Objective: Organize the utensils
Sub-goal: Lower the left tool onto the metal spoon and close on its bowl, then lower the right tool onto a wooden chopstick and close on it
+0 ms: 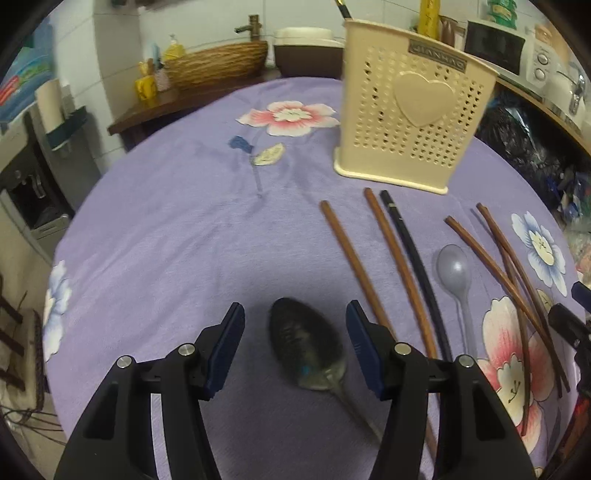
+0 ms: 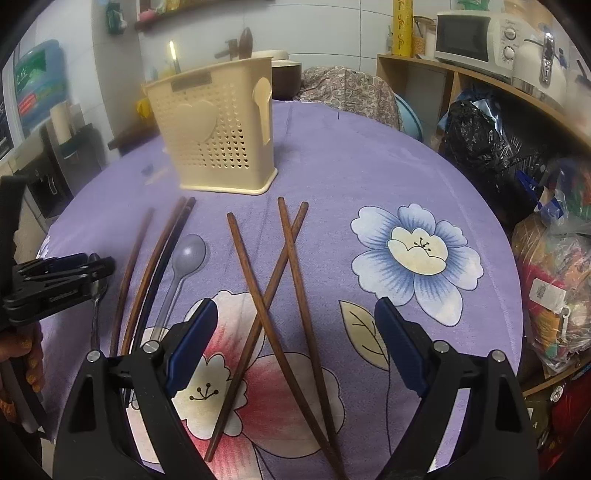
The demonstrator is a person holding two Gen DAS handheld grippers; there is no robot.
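Observation:
A metal spoon (image 1: pixel 306 350) lies on the purple flowered tablecloth (image 1: pixel 166 229), its bowl between the fingers of my left gripper (image 1: pixel 295 310). That gripper is open, with neither pad touching the spoon. In the right wrist view the left gripper (image 2: pixel 55 280) hovers over the same metal spoon (image 2: pixel 96 295). My right gripper (image 2: pixel 295 302) stands wide open above three crossed brown chopsticks (image 2: pixel 288 277). Two more brown chopsticks (image 1: pixel 399 266), a black one (image 1: pixel 413 258) and a grey plastic spoon (image 1: pixel 456 273) lie beside them. The cream perforated holder (image 1: pixel 413 122) stands upright behind them, with a dark stick in it.
The round table drops off on every side. A woven basket (image 1: pixel 218 62) and a brown pot (image 1: pixel 306 48) sit on a counter behind it. Black bags (image 2: pixel 480 136), a filled plastic bag (image 2: pixel 554 280) and a shelf with a microwave (image 2: pixel 465 35) crowd the right.

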